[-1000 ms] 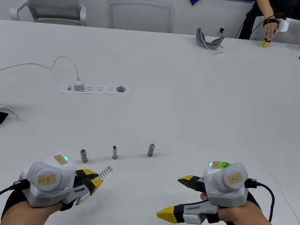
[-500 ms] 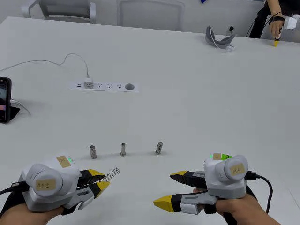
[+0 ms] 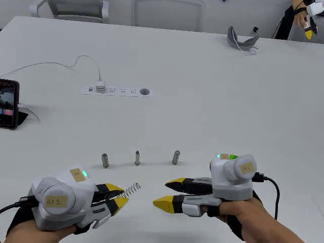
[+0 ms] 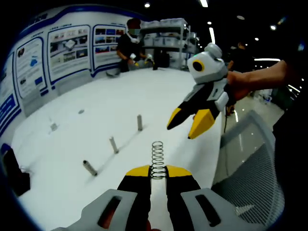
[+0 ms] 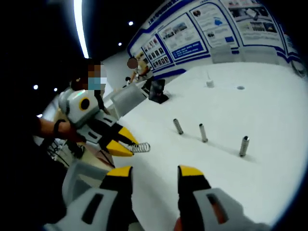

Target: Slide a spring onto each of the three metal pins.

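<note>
Spring point(image 4: 157, 153) clamped in left claw point(image 4: 158, 170) — protruding forward.

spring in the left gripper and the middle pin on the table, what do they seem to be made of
Spring: thin coiled wire, probably bare steel. It looks grey with bright glints along the coils, and one end is pinched in the shut jaws of the left gripper.
Middle pin: a smooth, solid rod, dull silver-grey, so metal. Whether it is steel or aluminium is too small to tell.
</note>
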`<state>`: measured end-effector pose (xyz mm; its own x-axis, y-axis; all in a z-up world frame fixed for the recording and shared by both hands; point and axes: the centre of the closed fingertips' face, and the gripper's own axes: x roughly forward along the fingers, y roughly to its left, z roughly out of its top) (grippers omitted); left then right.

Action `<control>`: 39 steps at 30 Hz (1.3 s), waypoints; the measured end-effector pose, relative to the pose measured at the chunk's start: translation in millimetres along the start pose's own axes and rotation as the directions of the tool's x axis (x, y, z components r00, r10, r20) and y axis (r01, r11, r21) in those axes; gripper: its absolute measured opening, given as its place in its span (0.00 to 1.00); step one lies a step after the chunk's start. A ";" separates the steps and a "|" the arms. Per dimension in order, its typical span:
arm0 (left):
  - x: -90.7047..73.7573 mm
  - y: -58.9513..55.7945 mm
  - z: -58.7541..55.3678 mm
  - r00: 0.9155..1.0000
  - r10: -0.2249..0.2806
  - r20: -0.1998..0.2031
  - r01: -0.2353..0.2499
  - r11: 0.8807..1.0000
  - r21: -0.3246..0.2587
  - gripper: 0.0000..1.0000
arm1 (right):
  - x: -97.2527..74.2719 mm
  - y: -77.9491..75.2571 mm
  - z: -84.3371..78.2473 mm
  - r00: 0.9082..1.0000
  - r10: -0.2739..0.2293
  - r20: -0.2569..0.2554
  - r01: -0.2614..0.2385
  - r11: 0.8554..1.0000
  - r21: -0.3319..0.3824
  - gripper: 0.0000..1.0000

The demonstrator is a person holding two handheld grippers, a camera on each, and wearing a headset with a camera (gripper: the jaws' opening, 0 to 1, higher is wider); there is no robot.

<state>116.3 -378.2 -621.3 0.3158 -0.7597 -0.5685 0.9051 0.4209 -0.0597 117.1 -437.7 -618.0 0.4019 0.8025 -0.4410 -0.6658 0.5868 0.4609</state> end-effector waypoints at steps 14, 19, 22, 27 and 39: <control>3.0 -17.7 9.6 0.999 -0.045 0.011 0.045 0.999 0.024 0.10 | 18.8 14.7 6.2 0.995 0.094 0.019 -0.096 0.990 0.104 0.28; 5.1 -21.7 11.5 0.998 -0.063 0.011 0.062 0.997 0.038 0.10 | 22.5 24.6 5.5 0.990 0.139 0.014 -0.140 0.982 0.125 0.23; 5.6 -21.9 10.8 0.998 -0.065 0.007 0.065 0.997 0.047 0.10 | 23.8 26.5 6.0 0.989 0.145 0.013 -0.145 0.981 0.128 0.20; 6.7 -22.2 10.3 0.997 -0.073 0.003 0.073 0.996 0.049 0.10 | 21.4 24.6 7.5 0.989 0.150 0.020 -0.151 0.977 0.148 0.17; 14.0 -25.1 17.2 0.994 -0.108 0.007 0.107 0.991 0.080 0.10 | 12.2 28.1 14.7 0.985 0.172 0.021 -0.173 0.974 0.148 0.13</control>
<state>102.9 -407.9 -613.6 0.2179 -0.8040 -0.5532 0.9536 0.2960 -0.0546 112.5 -409.8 -599.1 0.2945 0.8935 -0.3390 -0.6251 0.4484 0.6389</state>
